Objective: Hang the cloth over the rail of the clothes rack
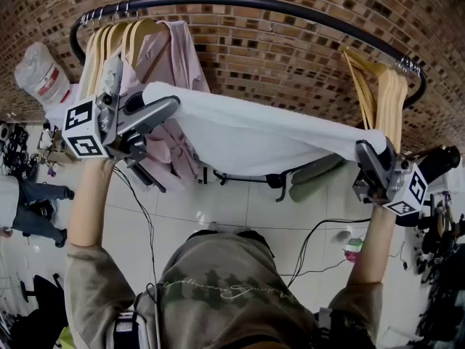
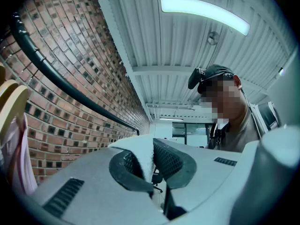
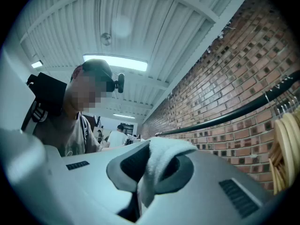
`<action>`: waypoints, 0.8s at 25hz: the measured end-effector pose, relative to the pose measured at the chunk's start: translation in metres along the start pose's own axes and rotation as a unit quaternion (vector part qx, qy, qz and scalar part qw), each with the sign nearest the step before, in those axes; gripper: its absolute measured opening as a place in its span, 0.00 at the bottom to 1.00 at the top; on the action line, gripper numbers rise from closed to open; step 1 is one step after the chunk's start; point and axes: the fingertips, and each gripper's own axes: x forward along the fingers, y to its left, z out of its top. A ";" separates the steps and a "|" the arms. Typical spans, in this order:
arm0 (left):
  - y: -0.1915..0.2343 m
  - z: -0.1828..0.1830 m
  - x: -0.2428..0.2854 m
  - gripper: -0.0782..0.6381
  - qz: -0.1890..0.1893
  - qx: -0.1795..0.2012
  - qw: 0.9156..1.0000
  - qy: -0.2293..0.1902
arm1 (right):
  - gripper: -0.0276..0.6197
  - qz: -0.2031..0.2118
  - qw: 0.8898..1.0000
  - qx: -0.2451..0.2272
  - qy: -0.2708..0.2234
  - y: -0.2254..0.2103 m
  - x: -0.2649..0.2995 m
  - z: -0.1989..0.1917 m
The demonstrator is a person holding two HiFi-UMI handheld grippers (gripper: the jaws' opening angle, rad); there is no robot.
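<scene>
Left gripper (image 1: 171,106) has its jaws clamped on 1 end of a white cloth (image 1: 261,133), beside wooden hangers (image 1: 116,42) and a pink garment (image 1: 178,57). The cloth stretches across to the right gripper (image 1: 363,151), which pinches the other end. The dark rail (image 1: 240,0) arcs above, apart from the cloth.

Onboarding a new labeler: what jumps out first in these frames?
A white cloth is stretched across the middle of the head view, with the left tool and right tool each shut on one end. Above it in the picture curves the black rail, and the cloth is not yet over it. Wooden hangers are bunched at both ends of the rail, and a pink garment hangs at the left.
</scene>
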 end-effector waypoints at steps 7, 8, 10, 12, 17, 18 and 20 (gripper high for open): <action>0.006 0.008 0.004 0.13 0.005 0.002 1.000 -0.001 | 0.07 0.035 0.999 -0.005 0.008 -0.005 0.002 0.010; 0.007 0.009 0.005 0.13 0.009 0.002 1.000 0.002 | 0.07 0.038 0.999 -0.003 0.008 -0.009 0.003 0.013; 0.010 0.015 0.006 0.13 0.015 0.001 1.000 0.007 | 0.07 0.044 0.999 0.000 0.002 -0.018 0.006 0.019; 0.012 0.022 0.011 0.13 0.012 -0.001 1.000 0.011 | 0.07 0.052 0.999 0.009 -0.009 -0.028 0.007 0.028; 0.010 0.049 0.021 0.13 -0.004 0.016 1.000 0.013 | 0.07 0.070 0.997 0.007 -0.022 -0.046 0.013 0.056; 0.011 0.056 0.022 0.13 -0.007 0.017 1.000 0.011 | 0.07 0.072 0.997 -0.001 -0.020 -0.048 0.015 0.063; 0.014 0.070 0.024 0.13 -0.008 0.023 1.000 0.011 | 0.07 0.076 0.997 -0.025 -0.009 -0.051 0.019 0.075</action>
